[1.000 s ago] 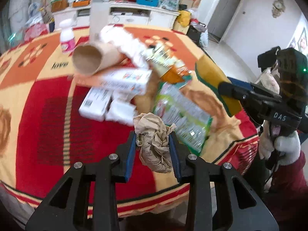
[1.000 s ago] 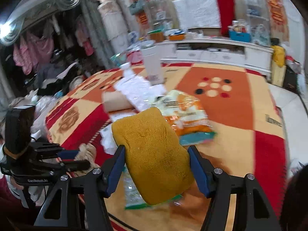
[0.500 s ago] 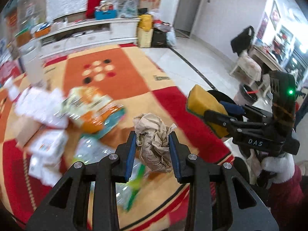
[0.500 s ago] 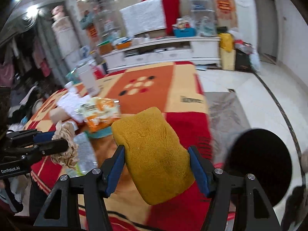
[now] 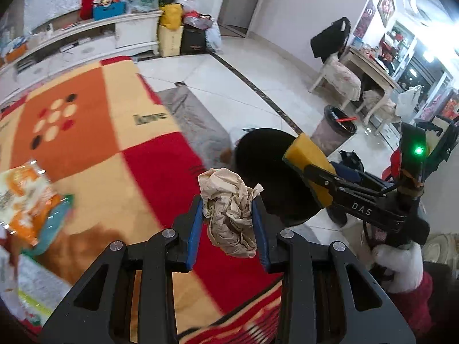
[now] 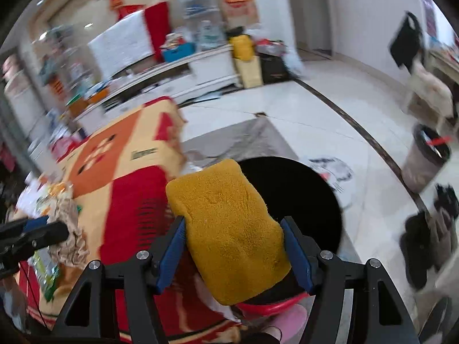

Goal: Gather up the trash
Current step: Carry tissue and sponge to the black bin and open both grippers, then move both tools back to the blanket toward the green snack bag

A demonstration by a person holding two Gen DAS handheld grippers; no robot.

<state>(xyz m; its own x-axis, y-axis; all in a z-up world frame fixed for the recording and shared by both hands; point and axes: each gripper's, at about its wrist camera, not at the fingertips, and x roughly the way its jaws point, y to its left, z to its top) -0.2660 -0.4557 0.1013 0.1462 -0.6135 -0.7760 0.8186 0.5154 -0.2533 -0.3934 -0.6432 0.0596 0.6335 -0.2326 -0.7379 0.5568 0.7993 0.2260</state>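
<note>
Left claw is clamped on a crumpled wad of brown paper, hanging over the bench's red corner. Right claw has a yellow sponge squeezed between its pads, right at the bench edge above a black round bin. Farther back on the bench sits an orange snack bag.

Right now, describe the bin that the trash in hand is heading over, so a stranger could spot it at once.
Start at the table with the red, orange and cream blanket. Just off its corner, on the white tiled floor, stands a round bin lined in black, below the yellow sponge in the right tool. Unlike the smaller grey bin farther off near the chairs, its mouth is wide and all black.
</note>
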